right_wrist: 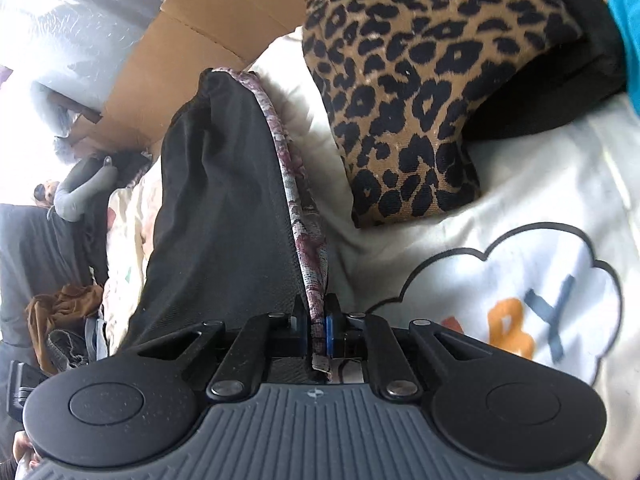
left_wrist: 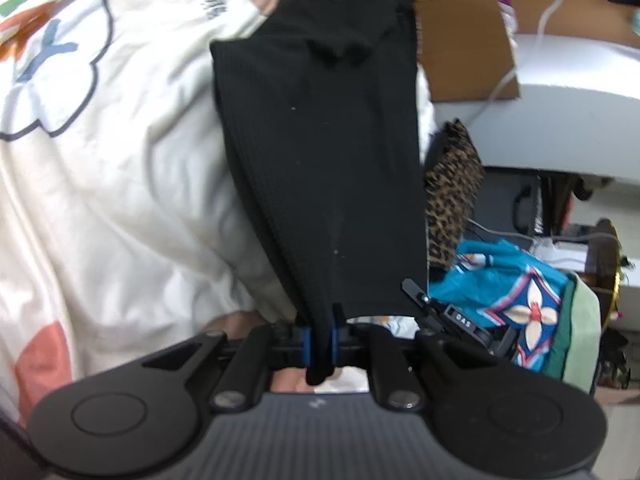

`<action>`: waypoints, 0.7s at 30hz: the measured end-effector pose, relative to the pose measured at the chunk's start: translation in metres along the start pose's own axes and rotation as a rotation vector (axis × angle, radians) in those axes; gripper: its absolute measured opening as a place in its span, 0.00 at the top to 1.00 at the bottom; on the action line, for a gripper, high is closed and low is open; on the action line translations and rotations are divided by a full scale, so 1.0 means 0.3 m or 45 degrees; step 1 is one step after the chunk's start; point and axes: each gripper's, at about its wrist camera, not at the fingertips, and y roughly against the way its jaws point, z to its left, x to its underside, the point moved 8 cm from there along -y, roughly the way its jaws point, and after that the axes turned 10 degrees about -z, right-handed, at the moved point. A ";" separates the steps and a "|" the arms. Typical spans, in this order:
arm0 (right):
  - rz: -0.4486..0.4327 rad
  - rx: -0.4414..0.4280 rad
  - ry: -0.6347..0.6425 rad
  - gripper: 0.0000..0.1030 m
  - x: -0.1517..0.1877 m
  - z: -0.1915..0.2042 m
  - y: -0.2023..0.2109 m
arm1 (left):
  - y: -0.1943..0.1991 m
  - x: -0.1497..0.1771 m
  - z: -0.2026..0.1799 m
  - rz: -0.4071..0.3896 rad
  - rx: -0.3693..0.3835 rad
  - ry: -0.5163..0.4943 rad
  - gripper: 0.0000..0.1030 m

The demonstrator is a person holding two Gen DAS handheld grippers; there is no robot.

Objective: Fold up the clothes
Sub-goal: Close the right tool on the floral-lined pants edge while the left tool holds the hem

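A black garment (left_wrist: 320, 152) stretches away from my left gripper (left_wrist: 319, 334), which is shut on its near edge; a fold of the cloth pokes out behind the blue pads. In the right wrist view the same black garment (right_wrist: 224, 216) shows a patterned purple-grey trim (right_wrist: 298, 216) along its right edge. My right gripper (right_wrist: 319, 326) is shut on that trim. The garment hangs over a cream bedspread (left_wrist: 120, 184) printed with cloud shapes and letters. The tip of the right gripper (left_wrist: 424, 300) shows at the garment's right corner in the left wrist view.
A folded leopard-print cloth (right_wrist: 408, 92) lies on the bedspread (right_wrist: 520, 208) to the right of the black garment, also visible as the leopard-print cloth (left_wrist: 452, 192). A teal patterned cloth (left_wrist: 508, 292) and cardboard box (left_wrist: 460, 32) sit beyond. More clothes (right_wrist: 64, 308) pile at left.
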 end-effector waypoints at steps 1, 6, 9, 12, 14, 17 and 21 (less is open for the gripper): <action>0.004 0.008 0.002 0.95 0.002 0.005 0.015 | 0.007 0.006 -0.002 0.001 0.006 0.003 0.91; 0.039 0.049 0.012 0.95 0.029 0.016 0.073 | 0.043 0.042 0.020 0.008 -0.011 0.026 0.91; 0.064 0.077 -0.007 0.95 0.066 0.006 0.102 | 0.057 0.066 0.037 0.026 -0.037 0.030 0.91; 0.090 0.103 -0.027 0.95 0.104 -0.012 0.126 | 0.059 0.090 0.042 0.052 -0.061 0.022 0.91; 0.094 0.118 -0.040 0.95 0.123 -0.023 0.136 | 0.056 0.108 0.043 0.071 -0.077 0.006 0.91; 0.107 0.138 -0.060 0.95 0.153 -0.041 0.150 | 0.043 0.136 0.048 0.094 -0.119 -0.037 0.91; 0.122 0.170 -0.078 0.95 0.178 -0.074 0.152 | 0.006 0.169 0.084 0.133 -0.187 -0.060 0.91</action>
